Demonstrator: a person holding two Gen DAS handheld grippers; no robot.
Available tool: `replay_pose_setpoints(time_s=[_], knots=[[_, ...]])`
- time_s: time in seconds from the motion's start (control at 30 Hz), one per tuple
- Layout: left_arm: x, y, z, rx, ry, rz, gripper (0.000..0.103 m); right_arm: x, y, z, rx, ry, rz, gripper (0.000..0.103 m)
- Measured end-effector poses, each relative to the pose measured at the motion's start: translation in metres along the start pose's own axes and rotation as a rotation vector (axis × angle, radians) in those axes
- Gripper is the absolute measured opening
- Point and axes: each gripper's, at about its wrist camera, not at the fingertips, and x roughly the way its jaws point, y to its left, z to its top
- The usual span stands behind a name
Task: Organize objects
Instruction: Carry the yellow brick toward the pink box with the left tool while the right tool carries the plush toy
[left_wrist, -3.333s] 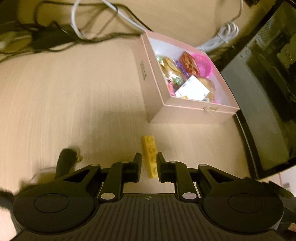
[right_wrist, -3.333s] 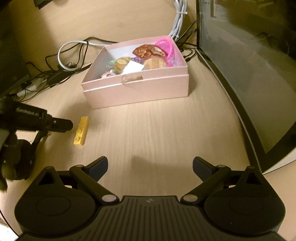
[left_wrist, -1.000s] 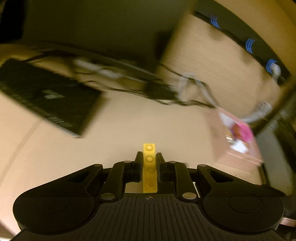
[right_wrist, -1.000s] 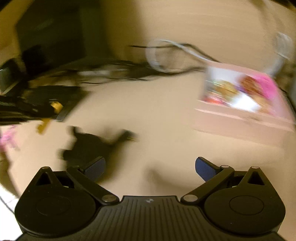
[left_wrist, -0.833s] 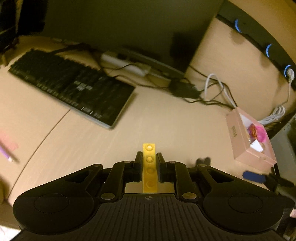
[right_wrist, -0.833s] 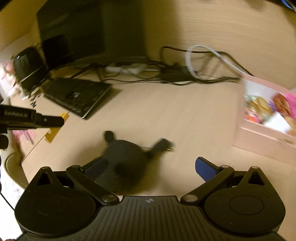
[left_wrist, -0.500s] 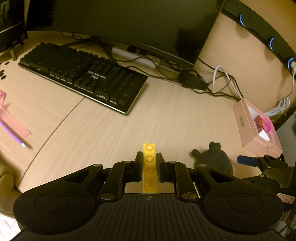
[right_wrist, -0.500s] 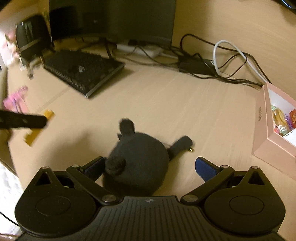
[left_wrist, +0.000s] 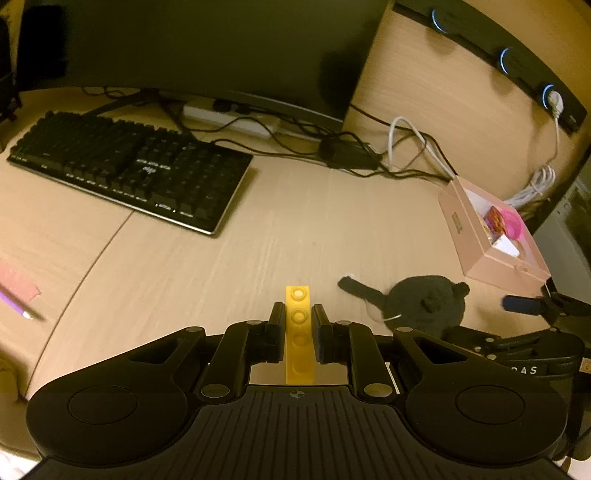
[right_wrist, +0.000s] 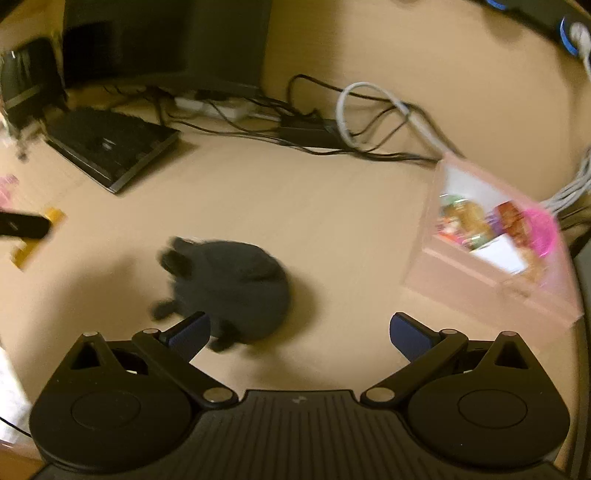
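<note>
While the left gripper (left_wrist: 299, 328) hangs above the desk (left_wrist: 295, 236), we see its 2 jaws pressed flat against the long sides of a yellow brick (left_wrist: 299, 332), which points straight forward with 4 studs facing up and its far end poking out past the fingertips. We read the brick as clear of the desk surface, carried over the middle of the near edge.

Just to the right of that gripper a dark plush toy (left_wrist: 424, 304) lies on the desk, a round body with small ears and a strap-like tail stretched toward the brick. From the right wrist view, blurred by motion, we find the same plush toy (right_wrist: 236, 284) just beyond the left fingertip of the right gripper (right_wrist: 299, 332), whose blue-padded jaws stand wide apart with nothing between them.

Toward the right edge of the desk sits a pink box (left_wrist: 476, 236), open at the top and filled with colourful small items, including a bright pink round piece and a white card. We place a black keyboard (left_wrist: 136, 170) at the far left, in front of a dark monitor (left_wrist: 192, 48). Tangled cables (left_wrist: 369, 158) run along the back edge between monitor and box.
</note>
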Motion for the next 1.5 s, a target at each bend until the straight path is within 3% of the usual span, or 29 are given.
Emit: replay_pose_setpoints(time_s=[0.37,0.47,0.67,0.8,0.97,1.2,1.37,1.5], knots=[[-0.002,0.018,-0.014,-0.004,0.05,-0.018,0.017,0.051,0.018,0.011,0.164,-0.004,0.017,0.103],[0.01,0.019,-0.018,-0.006,0.091,-0.037,0.017,0.048,0.028,0.01,0.086,-0.001,0.019,0.086],[0.028,-0.008,-0.016,0.068,0.144,-0.125,0.017,0.0,0.02,0.006,0.089,-0.063,0.01,0.083],[0.04,-0.039,-0.011,0.133,0.171,-0.191,0.017,-0.048,-0.008,-0.001,0.146,-0.133,-0.046,0.083],[0.059,-0.091,0.015,0.169,0.185,-0.307,0.017,-0.095,-0.05,-0.023,0.216,-0.184,-0.177,0.083],[0.082,-0.204,0.08,0.323,0.093,-0.456,0.017,-0.126,-0.087,-0.073,0.322,-0.207,-0.29,0.083],[0.125,-0.264,0.11,0.259,0.045,-0.571,0.019,-0.131,-0.106,-0.103,0.419,-0.189,-0.313,0.083],[0.176,-0.282,0.11,0.208,0.088,-0.476,0.02,-0.136,-0.118,-0.116,0.453,-0.185,-0.321,0.083]])
